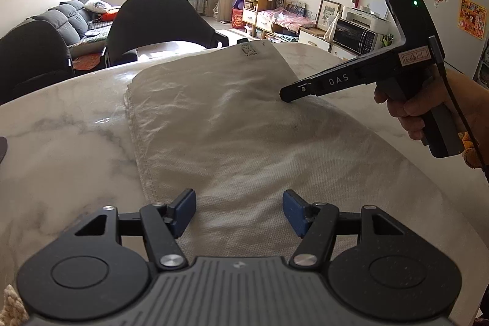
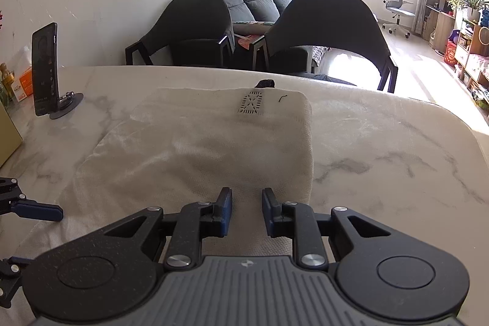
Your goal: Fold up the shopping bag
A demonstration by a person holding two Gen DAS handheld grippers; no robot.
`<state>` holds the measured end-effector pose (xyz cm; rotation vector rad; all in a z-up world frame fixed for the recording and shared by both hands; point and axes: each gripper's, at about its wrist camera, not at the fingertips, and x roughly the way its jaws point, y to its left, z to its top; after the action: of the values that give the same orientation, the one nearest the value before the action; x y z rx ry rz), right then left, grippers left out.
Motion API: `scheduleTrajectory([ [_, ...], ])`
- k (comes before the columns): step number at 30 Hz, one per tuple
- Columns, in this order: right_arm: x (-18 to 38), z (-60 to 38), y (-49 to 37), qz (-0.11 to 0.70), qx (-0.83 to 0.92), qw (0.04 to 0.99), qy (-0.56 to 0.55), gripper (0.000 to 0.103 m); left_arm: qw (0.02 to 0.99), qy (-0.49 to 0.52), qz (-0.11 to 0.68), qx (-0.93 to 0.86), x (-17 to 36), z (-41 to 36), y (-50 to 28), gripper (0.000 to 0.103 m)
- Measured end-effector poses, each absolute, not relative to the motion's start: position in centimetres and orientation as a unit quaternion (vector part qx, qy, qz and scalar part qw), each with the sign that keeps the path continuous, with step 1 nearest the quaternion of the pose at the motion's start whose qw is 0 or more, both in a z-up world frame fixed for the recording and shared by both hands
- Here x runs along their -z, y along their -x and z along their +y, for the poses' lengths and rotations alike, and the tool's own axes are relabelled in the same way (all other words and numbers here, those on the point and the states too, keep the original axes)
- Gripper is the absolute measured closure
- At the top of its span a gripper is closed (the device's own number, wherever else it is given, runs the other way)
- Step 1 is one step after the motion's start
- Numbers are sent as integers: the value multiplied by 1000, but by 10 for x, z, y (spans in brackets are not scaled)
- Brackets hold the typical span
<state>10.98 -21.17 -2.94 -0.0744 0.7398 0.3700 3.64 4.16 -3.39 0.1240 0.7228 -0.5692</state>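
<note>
White woven shopping bag (image 1: 232, 124), lying flat mid-desk (image 1: 67, 142), possibly doubled; fold stage unsettled. Left hand-held gripper (image 1: 239, 211) spread; right hand-held gripper (image 2: 247, 211) parted, both empty.

Near end of the white woven fabric shopping bag (image 1: 232, 124) is hidden under the left tool's (image 1: 239, 211) black body; same under the right tool (image 2: 247, 211) in its own view. Bag's black handle (image 2: 265, 83) barely peeks past the far fold, rest hidden. Right tool's tips (image 1: 288, 92) in the left view: seen side-on, gap unreadable. White marble counter (image 2: 382, 148) cut by the frame on both sides. Phone screen on the stand (image 2: 45, 69) near the counter's left edge too dark to read.
</note>
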Motion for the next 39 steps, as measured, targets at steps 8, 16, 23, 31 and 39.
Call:
scheduleTrajectory([
  [8, 31, -208, -111, 361, -183, 913, 51, 78, 897, -41, 330, 291, 23, 34, -57, 39],
  [16, 32, -205, -113, 361, -189, 911, 59, 78, 898, -6, 306, 317, 17, 15, -92, 39],
  [23, 33, -207, -114, 360, -193, 911, 52, 78, 902, 1, 311, 300, 36, -3, -121, 39],
  [31, 29, -206, -125, 357, -197, 911, 58, 75, 906, -17, 307, 291, 43, -7, -121, 38],
  [39, 29, -210, -147, 354, -202, 913, 28, 75, 908, -43, 305, 283, 44, -15, -117, 34],
])
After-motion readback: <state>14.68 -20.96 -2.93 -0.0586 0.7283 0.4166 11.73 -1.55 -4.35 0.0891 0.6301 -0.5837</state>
